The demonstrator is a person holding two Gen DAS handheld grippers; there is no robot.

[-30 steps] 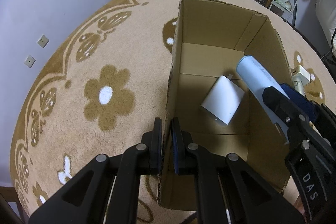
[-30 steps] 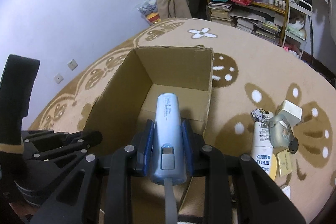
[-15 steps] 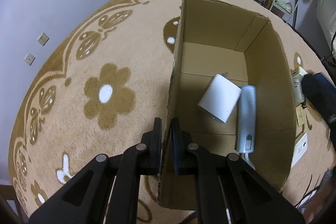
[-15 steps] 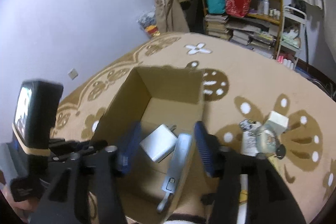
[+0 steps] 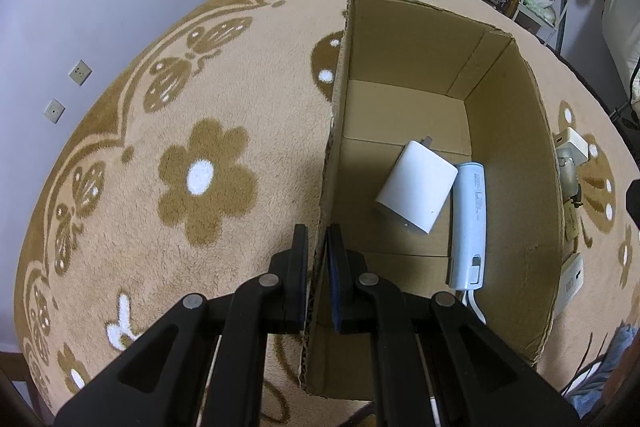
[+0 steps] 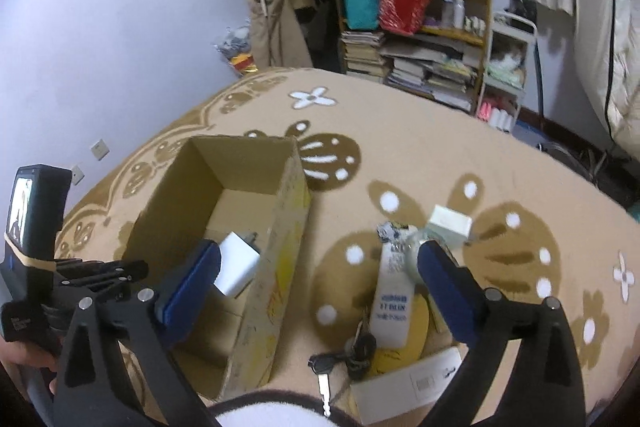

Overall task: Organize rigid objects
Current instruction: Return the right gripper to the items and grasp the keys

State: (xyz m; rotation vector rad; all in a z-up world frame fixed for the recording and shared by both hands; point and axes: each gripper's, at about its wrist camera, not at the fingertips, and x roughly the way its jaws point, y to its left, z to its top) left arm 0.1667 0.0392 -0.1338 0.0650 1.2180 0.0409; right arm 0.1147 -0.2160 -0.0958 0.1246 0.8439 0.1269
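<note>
Right gripper (image 6: 318, 281) jaws have just been opening and now stand fully spread with nothing between them; the pale blue power bank (image 5: 469, 223) that was clamped in them a second ago is now seen lying flat on the floor of the cardboard box (image 5: 516, 131), just beside the white charger (image 5: 416, 191) and close to the right-hand wall. One more item is thus judged to be stowed, and the right gripper is freed for the next pick. Left gripper (image 5: 317, 255) is kept clenched on the near left wall of the box, which is thereby held steady.

Outside the box, on its right, the remaining items are grouped close together: a white tube (image 6: 391, 297), a small white box (image 6: 449, 223), a bunch of keys (image 6: 348, 351) and a flat white carton (image 6: 408, 385). These are judged to be still awaiting collection.

Everything is set on a beige carpet (image 5: 208, 131) patterned with brown flowers. A plain wall (image 6: 120, 27) with sockets is seen on the left, and a cluttered wooden shelf (image 6: 436, 27) with books and bags at the far side.
</note>
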